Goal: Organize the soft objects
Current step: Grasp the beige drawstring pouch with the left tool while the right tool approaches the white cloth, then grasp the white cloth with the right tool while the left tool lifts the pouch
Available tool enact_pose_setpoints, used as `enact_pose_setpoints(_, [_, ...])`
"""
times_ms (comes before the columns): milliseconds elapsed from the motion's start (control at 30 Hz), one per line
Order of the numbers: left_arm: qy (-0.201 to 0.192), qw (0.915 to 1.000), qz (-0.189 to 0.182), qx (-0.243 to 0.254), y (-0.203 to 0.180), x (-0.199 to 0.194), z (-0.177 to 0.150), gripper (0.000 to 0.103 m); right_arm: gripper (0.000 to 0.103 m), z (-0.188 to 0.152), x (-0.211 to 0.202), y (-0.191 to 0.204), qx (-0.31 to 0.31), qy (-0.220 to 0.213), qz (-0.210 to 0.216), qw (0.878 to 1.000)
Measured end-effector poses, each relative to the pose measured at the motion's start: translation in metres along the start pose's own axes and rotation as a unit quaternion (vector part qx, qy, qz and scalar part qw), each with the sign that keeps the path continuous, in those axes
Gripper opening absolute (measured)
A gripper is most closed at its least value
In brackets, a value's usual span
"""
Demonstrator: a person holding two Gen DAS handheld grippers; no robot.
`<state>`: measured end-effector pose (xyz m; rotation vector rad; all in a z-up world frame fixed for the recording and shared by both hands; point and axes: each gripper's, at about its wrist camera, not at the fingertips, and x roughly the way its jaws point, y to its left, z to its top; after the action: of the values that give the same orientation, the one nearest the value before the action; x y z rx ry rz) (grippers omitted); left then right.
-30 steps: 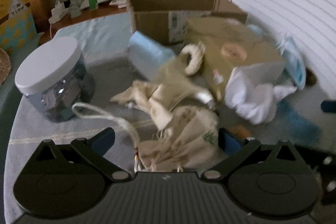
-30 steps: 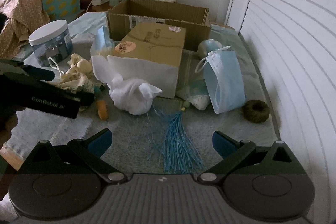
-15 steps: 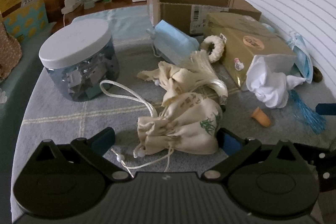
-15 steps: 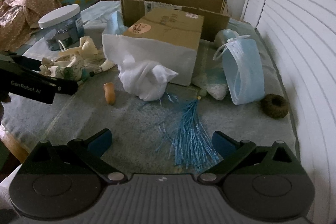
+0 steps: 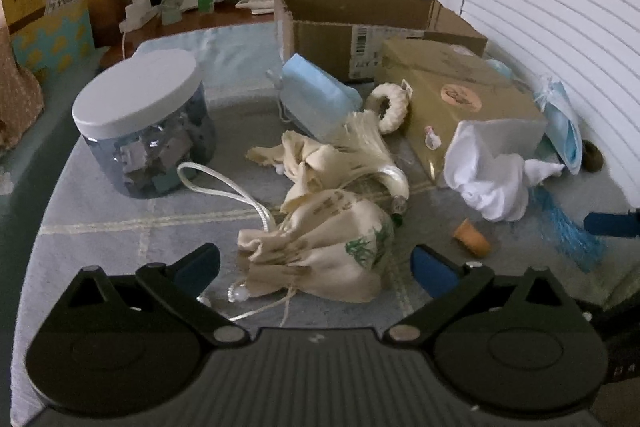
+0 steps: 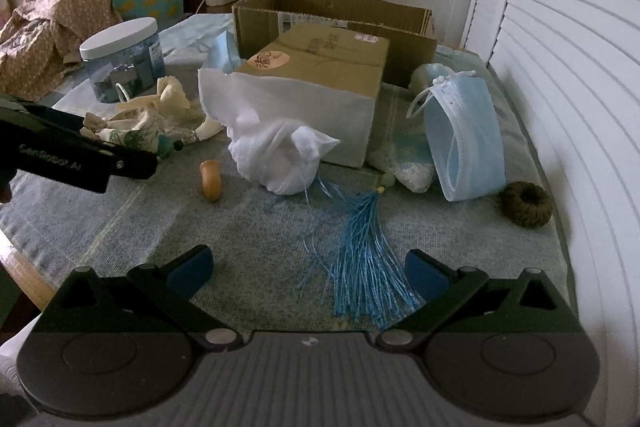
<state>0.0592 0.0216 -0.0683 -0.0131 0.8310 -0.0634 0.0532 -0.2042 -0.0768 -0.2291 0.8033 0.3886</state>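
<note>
A cream drawstring pouch [image 5: 320, 259] with a green print lies on the grey mat between the fingers of my left gripper [image 5: 316, 265]. Its jaws are closing, and the blue pads stand clear of the cloth on both sides. My right gripper [image 6: 308, 271] is open, with a blue tassel [image 6: 364, 259] lying on the mat between its fingers, nearer the right one. A crumpled white cloth [image 6: 276, 151] rests against a kraft box [image 6: 320, 63]. A blue face mask [image 6: 464, 135] and a dark green scrunchie [image 6: 526, 205] lie to the right.
A white-lidded jar [image 5: 144, 123] stands at the left, and an open cardboard box [image 5: 360, 27] at the back. More cream cloth, a cream ring [image 5: 390, 107], a second mask [image 5: 316, 99] and a small orange piece [image 5: 472, 237] lie around. A louvred white door borders the right side.
The left view has steadied after a blurred swing, with the pouch still between its fingers, which have drawn slightly inward. The right view has shifted a little; the tassel has not moved.
</note>
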Motion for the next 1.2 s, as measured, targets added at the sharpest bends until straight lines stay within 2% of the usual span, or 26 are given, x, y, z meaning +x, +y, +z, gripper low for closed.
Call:
enact_pose_setpoints(167, [0.001, 0.9999, 0.007, -0.015, -0.001, 0.003, 0.000, 0.089, 0.103, 0.003, -0.001, 0.003, 0.001, 0.007, -0.008, 1.000])
enact_pose_setpoints(267, [-0.002, 0.9997, 0.010, -0.022, 0.000, 0.002, 0.001, 0.085, 0.103, 0.006, -0.004, 0.006, -0.004, -0.004, -0.011, 1.000])
enact_pose_setpoints(433, [-0.006, 0.9998, 0.003, -0.020, 0.002, 0.000, 0.001, 0.079, 0.103, 0.017, -0.006, 0.009, -0.008, -0.019, -0.014, 1.000])
enact_pose_setpoints(600, [-0.011, 0.9999, -0.011, -0.007, 0.011, -0.008, 0.001, 0.069, 0.103, 0.030, 0.000, 0.014, -0.017, -0.026, -0.016, 0.999])
enact_pose_setpoints(833, [-0.012, 0.9996, -0.021, 0.018, 0.023, -0.013, 0.002, 0.068, 0.090, 0.046, 0.017, 0.021, -0.023, -0.024, -0.014, 0.999])
enact_pose_setpoints(1100, [-0.005, 0.9990, -0.038, 0.026, 0.024, -0.009, 0.005, 0.068, 0.084, 0.057, 0.027, 0.021, -0.016, -0.022, -0.011, 1.000])
enact_pose_setpoints(1200, [-0.007, 0.9985, -0.040, 0.035, 0.022, -0.009, 0.006, 0.068, 0.073, 0.060, 0.027, 0.019, -0.009, -0.019, -0.003, 1.000])
